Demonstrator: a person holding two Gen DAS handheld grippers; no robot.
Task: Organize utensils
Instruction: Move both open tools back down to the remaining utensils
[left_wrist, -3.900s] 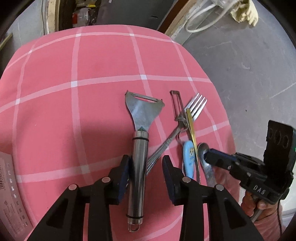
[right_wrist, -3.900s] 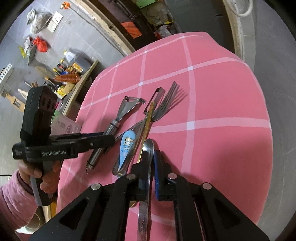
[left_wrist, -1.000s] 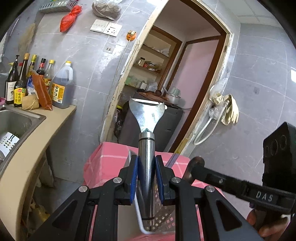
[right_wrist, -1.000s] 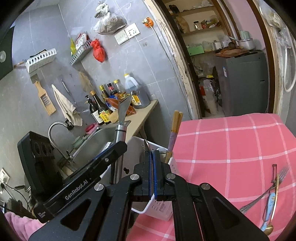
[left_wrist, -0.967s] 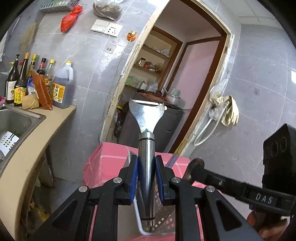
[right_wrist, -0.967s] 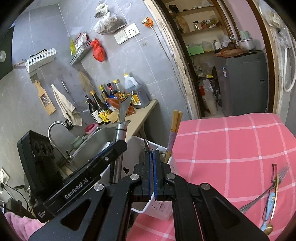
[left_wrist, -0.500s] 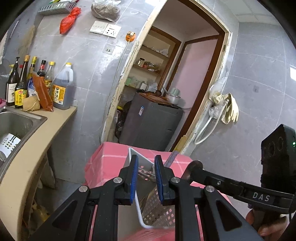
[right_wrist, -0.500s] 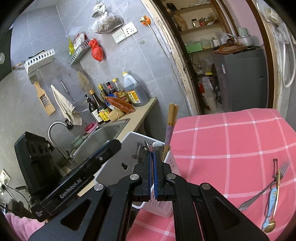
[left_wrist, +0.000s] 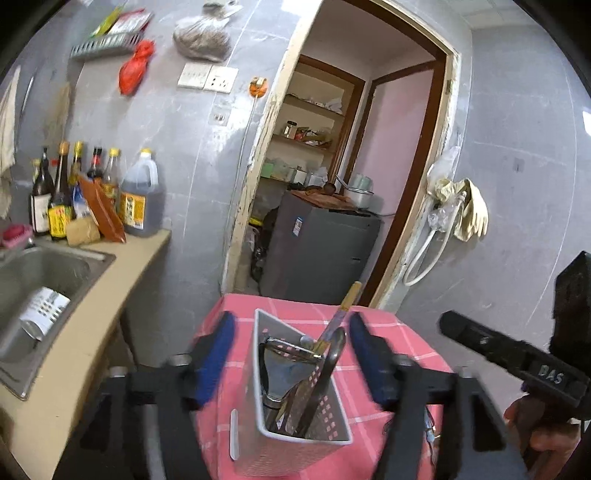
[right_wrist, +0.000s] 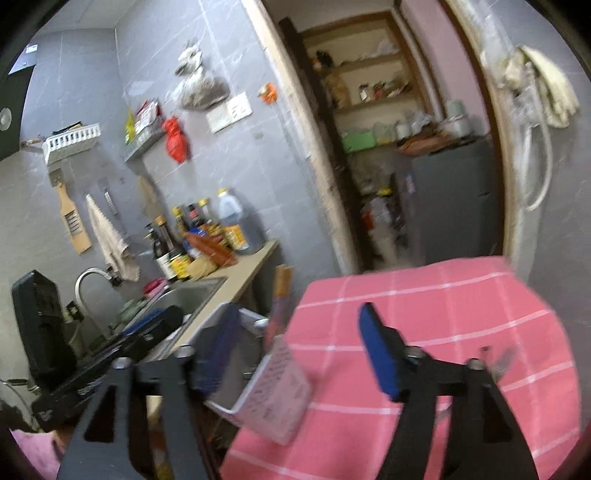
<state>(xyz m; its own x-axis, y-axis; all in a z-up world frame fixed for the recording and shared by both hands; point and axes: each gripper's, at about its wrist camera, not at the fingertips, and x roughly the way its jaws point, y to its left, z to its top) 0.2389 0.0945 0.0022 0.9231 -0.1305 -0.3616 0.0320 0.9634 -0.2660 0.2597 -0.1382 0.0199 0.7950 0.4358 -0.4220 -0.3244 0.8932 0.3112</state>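
Both my grippers have let go since a moment ago: the peeler (left_wrist: 286, 363) and spoon (left_wrist: 328, 363) now stand in the white caddy (left_wrist: 295, 435), handles down. My left gripper (left_wrist: 290, 354) and right gripper (right_wrist: 301, 349) gape wide, holding nothing. The fork (right_wrist: 504, 356) (blurred) lies far right, nearer my right gripper, long axis running away from me.

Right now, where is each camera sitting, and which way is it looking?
Left wrist: sits on the left gripper, looking over the white utensil basket toward the doorway; its open jaws and the right gripper's body show.
Right wrist: sits on the right gripper, looking toward the sink wall and doorway; its open jaws and the left gripper's body show.
Shared: the basket, the pink tablecloth and the bottles.
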